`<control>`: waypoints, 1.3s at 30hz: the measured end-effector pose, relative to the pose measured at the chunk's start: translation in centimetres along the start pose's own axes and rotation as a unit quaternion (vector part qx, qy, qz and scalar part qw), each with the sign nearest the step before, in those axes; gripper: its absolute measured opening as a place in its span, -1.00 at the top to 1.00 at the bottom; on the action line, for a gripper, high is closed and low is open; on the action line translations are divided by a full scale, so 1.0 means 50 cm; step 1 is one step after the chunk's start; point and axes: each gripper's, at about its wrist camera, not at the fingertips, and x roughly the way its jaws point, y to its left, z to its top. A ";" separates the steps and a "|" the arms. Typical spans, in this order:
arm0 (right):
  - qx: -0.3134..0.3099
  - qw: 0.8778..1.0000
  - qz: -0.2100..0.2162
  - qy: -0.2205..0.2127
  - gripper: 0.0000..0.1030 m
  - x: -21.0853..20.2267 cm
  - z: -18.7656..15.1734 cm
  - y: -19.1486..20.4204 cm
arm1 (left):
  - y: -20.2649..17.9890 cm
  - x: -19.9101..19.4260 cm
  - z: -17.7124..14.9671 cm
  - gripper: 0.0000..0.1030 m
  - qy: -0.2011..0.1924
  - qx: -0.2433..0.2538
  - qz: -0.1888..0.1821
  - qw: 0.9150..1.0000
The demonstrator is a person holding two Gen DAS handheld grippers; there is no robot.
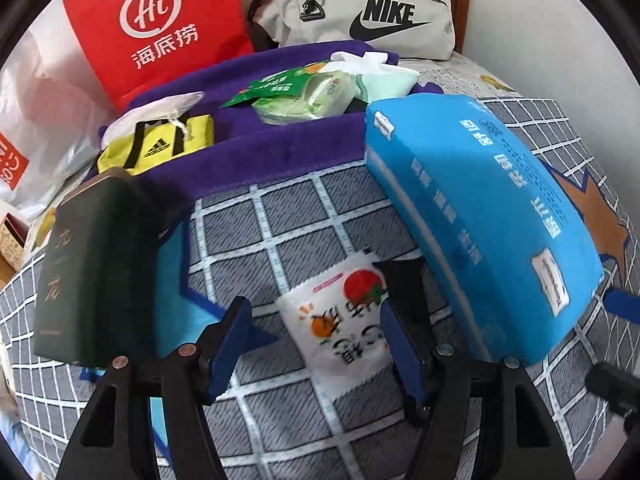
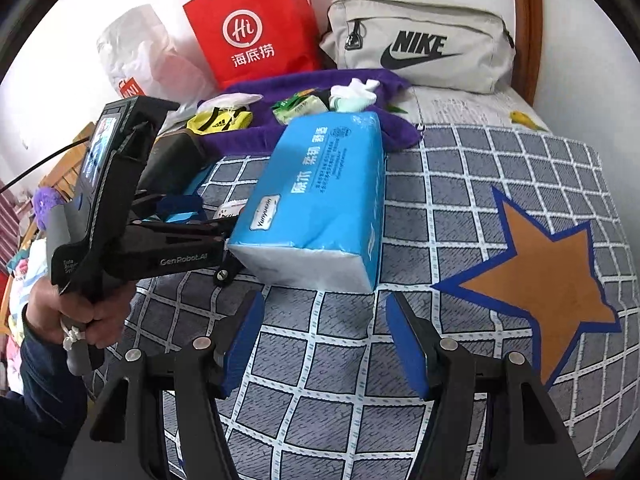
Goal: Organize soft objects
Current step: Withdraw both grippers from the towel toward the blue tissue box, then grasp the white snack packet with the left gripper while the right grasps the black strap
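A white sachet (image 1: 340,320) printed with a tomato lies flat on the checked bedspread (image 1: 280,240). My left gripper (image 1: 316,320) is open and straddles it, the pads apart from it. A big blue tissue pack (image 1: 480,216) lies just right of it. In the right wrist view that tissue pack (image 2: 320,200) sits directly ahead of my right gripper (image 2: 324,312), which is open with nothing between its fingers. A purple divided organizer (image 1: 280,152) behind holds a yellow pouch (image 1: 160,148), green packets (image 1: 296,96) and white socks (image 1: 360,64).
A dark green box (image 1: 84,264) stands at the left, by the organizer. A red paper bag (image 1: 148,28), a grey Nike bag (image 1: 360,8) and a white plastic bag (image 1: 24,128) line the wall behind. A person's hand (image 2: 80,320) grips the left tool.
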 end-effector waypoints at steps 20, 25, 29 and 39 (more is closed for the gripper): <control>-0.014 1.000 0.016 0.023 -0.22 0.035 -0.016 0.038 | 0.004 -0.006 -0.014 0.39 -0.019 0.027 -0.055 0.998; -0.016 0.999 0.016 0.025 -0.22 0.036 -0.019 0.043 | 0.040 -0.021 -0.026 0.61 -0.015 0.003 -0.087 0.996; -0.013 0.999 0.018 0.027 -0.22 0.039 -0.023 0.043 | 0.045 -0.041 -0.045 0.69 -0.018 0.004 -0.083 0.996; -0.008 0.999 0.044 0.017 -0.21 0.032 -0.026 0.071 | 0.101 -0.102 -0.118 0.77 -0.027 -0.021 -0.045 0.998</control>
